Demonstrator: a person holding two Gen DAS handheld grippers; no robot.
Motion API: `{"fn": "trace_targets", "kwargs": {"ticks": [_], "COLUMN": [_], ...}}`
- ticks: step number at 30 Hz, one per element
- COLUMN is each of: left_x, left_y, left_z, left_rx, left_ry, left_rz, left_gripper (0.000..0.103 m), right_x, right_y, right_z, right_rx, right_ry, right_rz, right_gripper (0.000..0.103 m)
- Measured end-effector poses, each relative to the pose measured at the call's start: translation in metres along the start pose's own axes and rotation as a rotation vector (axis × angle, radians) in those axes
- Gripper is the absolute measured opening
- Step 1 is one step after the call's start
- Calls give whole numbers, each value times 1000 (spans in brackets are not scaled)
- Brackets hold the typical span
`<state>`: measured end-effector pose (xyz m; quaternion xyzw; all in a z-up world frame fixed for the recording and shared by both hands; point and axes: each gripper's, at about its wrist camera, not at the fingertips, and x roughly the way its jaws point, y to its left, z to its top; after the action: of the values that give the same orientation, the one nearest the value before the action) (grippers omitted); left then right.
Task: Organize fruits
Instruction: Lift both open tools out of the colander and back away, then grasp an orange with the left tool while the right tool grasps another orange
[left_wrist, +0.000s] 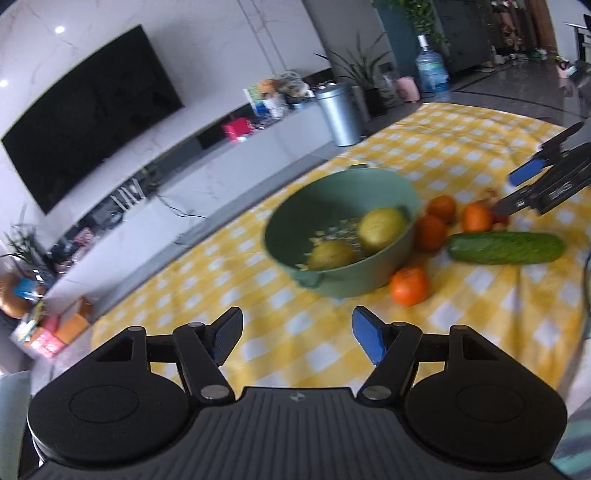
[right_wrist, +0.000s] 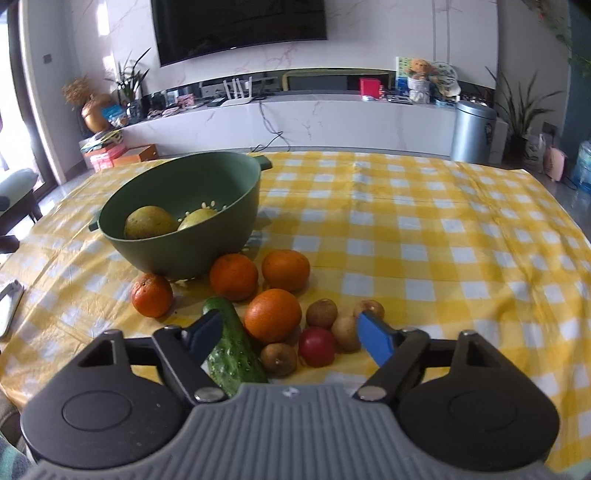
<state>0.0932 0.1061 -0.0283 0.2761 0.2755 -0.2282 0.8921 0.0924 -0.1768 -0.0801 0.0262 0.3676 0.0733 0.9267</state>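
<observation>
The left gripper (left_wrist: 297, 338) is hanging above bare yellow-and-white checked tablecloth (right_wrist: 424, 229), jaws spread wide and gripping nothing, with open cloth lying between it and the green colander bowl (left_wrist: 354, 280). That bowl is sitting near the table's far-left side, smooth matte plastic with small tab handles, perforated at the bottom, and it is cradling two rounded yellow-green pears (right_wrist: 149, 222) touching each other.

The right gripper (right_wrist: 288, 338) is hovering low over the fruit cluster, jaws released, blue pad on one finger, nothing pinched. Its left finger is sitting just beside the bumpy dark-green cucumber (right_wrist: 231, 350), which is lying flat and long. Four dimpled oranges (right_wrist: 272, 314) are crowding just in front of the bowl, the back pair nearly touching it. Between the open fingers, a glossy red tomato (right_wrist: 317, 346) is sitting among small brown rough-skinned round fruits (right_wrist: 321, 313), all packed close together.

To the right, the wrinkled cloth is stretching out to the table's far edge, plenty of room there. At the left edge, a flat metallic object (right_wrist: 9, 306) is showing only partly.
</observation>
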Motion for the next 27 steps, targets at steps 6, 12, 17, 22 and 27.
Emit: {"fn": "trace_targets", "kwargs": {"ticks": [6,12,17,22,27], "left_x": [20,54,80,101,113], "left_y": [-35,-51,-54,-62,-63], "left_z": [15,26,29,30,27], "left_rx": [-18,-89,-149,-170,-194], "left_ry": [45,125,171,198,211], "left_rz": [-118,-166,-170,-166,-152], "left_gripper": [68,66,66,66,66], "right_x": [14,25,32,40,44], "right_y": [-2,-3,-5,-9,-10], "right_z": [2,4,4,4,4], "right_rx": [-1,25,47,71,73], "right_ry": [24,23,29,48,51], "right_rz": [40,79,92,104,111], "right_gripper": [55,54,54,49,46]}}
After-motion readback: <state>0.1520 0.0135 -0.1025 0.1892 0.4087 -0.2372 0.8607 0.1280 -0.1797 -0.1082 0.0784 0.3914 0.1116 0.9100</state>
